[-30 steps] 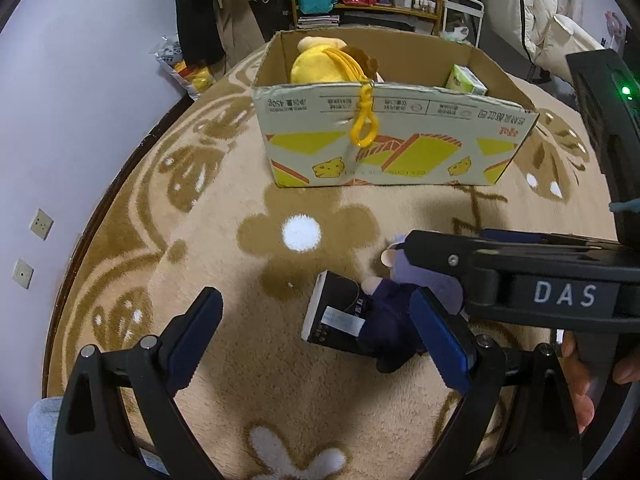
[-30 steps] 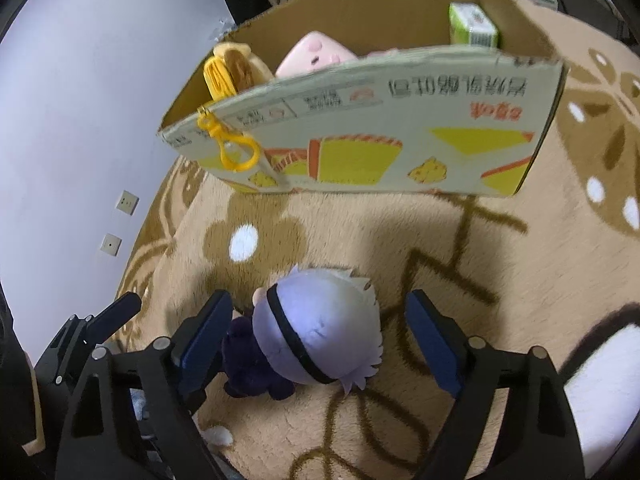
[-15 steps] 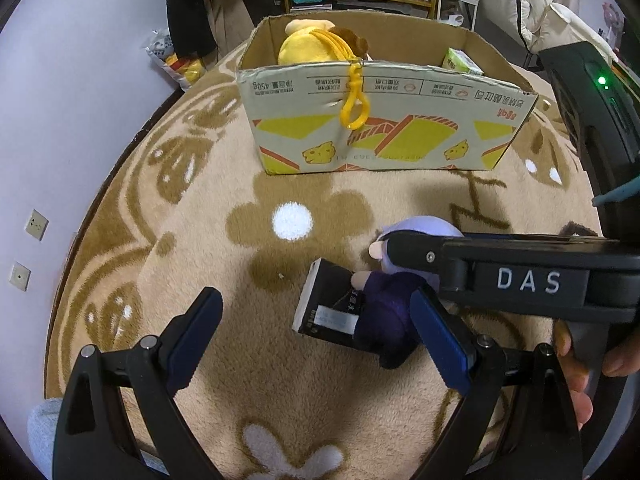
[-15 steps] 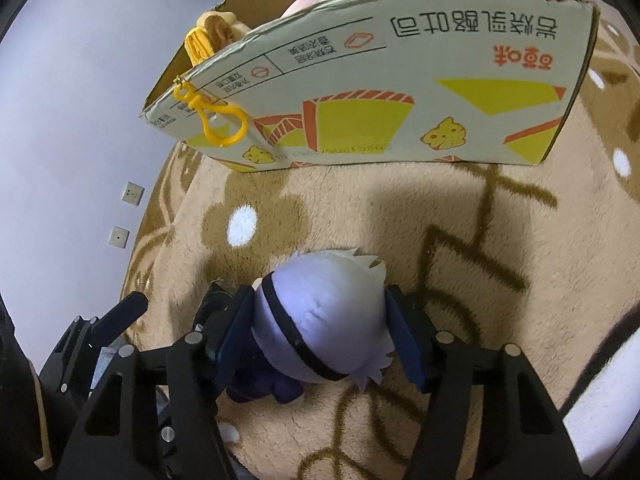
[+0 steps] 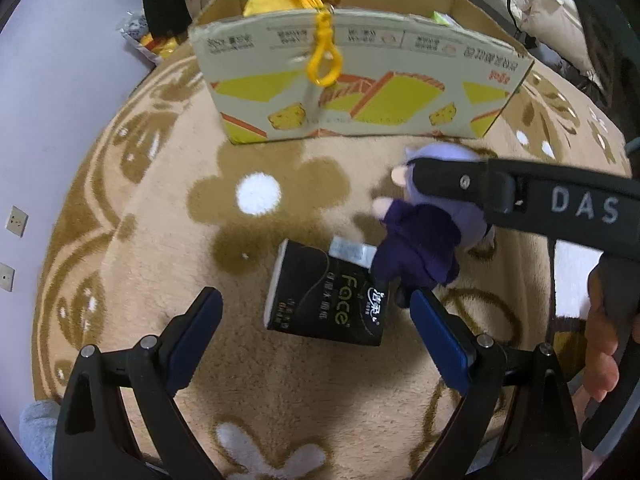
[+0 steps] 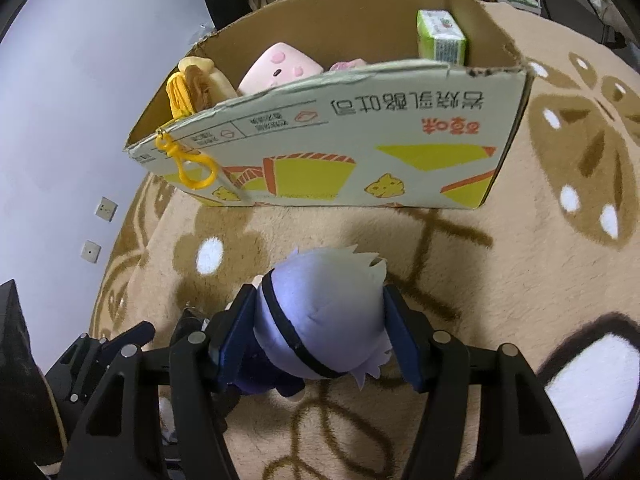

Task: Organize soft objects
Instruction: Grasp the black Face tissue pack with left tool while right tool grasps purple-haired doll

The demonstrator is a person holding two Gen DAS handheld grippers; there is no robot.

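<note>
The plush doll (image 6: 324,320), pale lilac in the head and dark purple in the body, was pinched at the head between the blue pads (image 6: 236,332) of the right gripper (image 6: 320,332), one pad pressed to each side. It was held on the near side of the cardboard box (image 6: 360,160), apart from the box's printed front wall, over the tan flowered rug (image 6: 520,280). Whether its feet touched the rug could not be told.

The left gripper (image 5: 316,328) was spread wide, with nothing pressed between its pads. A black tissue pack (image 5: 328,300) was seen flat on the rug in the gap ahead of them, farther from the box than the doll, with the doll's legs (image 5: 416,264) over its far right corner.

Inside the box a yellow plush (image 6: 200,80) sat at the left end, its yellow clip (image 6: 192,164) hung over the front wall. A pink plush (image 6: 280,68) lay beside it, and a green packet (image 6: 440,36) stood at the right end.
</note>
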